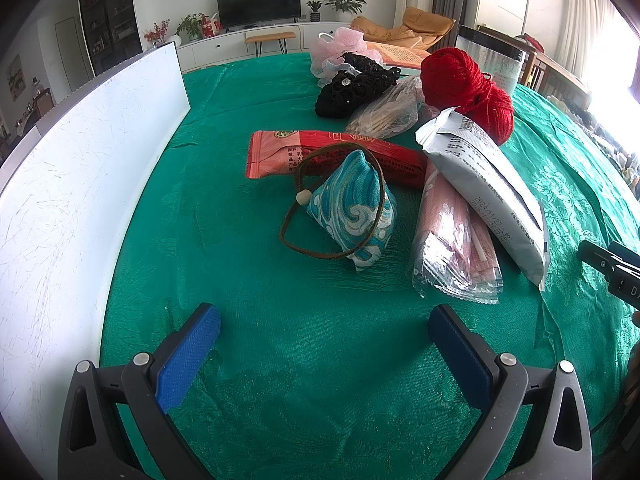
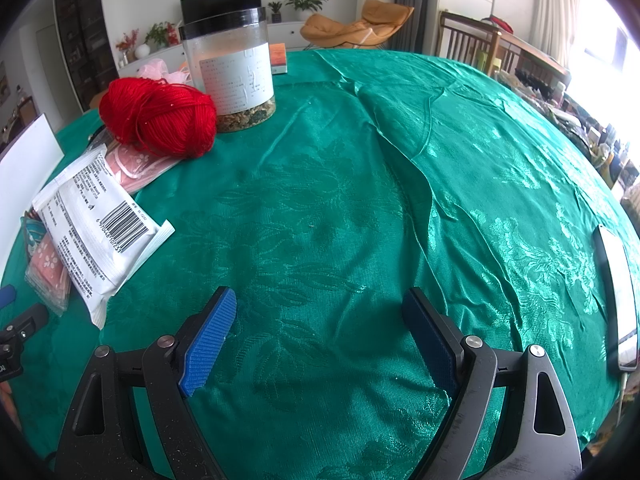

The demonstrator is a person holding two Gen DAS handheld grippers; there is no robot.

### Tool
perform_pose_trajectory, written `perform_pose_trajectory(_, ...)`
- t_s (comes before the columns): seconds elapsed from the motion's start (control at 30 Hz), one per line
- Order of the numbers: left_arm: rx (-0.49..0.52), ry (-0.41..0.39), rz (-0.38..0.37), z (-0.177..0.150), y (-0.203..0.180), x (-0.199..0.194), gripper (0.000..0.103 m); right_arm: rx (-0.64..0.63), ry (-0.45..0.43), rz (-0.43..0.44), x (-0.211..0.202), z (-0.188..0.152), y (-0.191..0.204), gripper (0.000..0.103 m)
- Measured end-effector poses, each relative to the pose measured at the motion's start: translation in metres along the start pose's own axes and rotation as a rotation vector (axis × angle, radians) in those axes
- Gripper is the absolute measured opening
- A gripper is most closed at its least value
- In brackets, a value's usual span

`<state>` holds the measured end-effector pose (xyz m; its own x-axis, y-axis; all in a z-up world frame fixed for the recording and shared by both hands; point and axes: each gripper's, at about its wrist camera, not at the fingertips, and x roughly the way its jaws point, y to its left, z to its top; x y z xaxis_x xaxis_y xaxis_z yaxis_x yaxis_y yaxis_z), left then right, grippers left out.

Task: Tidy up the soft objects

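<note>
Fuzzy red yarn ball [image 2: 158,118] leans against crinkly white pouch [image 1: 486,196].

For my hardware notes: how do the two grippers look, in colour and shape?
Both match. The left gripper and right gripper each have two flat fingers with blue ribbed pads on black angular frames with triangular cut-outs and silver round bolts. No cables or sleeves show.

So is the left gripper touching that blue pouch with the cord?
Apart. The left wrist view shows the left gripper open, with a stretch of bare green tablecloth between its fingertips and the blue pouch.
</note>
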<state>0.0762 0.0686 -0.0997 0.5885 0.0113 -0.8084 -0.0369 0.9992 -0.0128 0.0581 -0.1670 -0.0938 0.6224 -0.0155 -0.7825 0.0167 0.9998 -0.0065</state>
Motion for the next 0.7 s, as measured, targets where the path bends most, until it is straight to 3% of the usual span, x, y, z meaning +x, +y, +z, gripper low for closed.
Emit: perform_pose_trajectory(0.7,0.000,0.000,0.000,0.0001,0.0001,0.0002,0.103,0.022,-0.009,0.026,-0.0019,-0.0004,-0.0012,0.088)
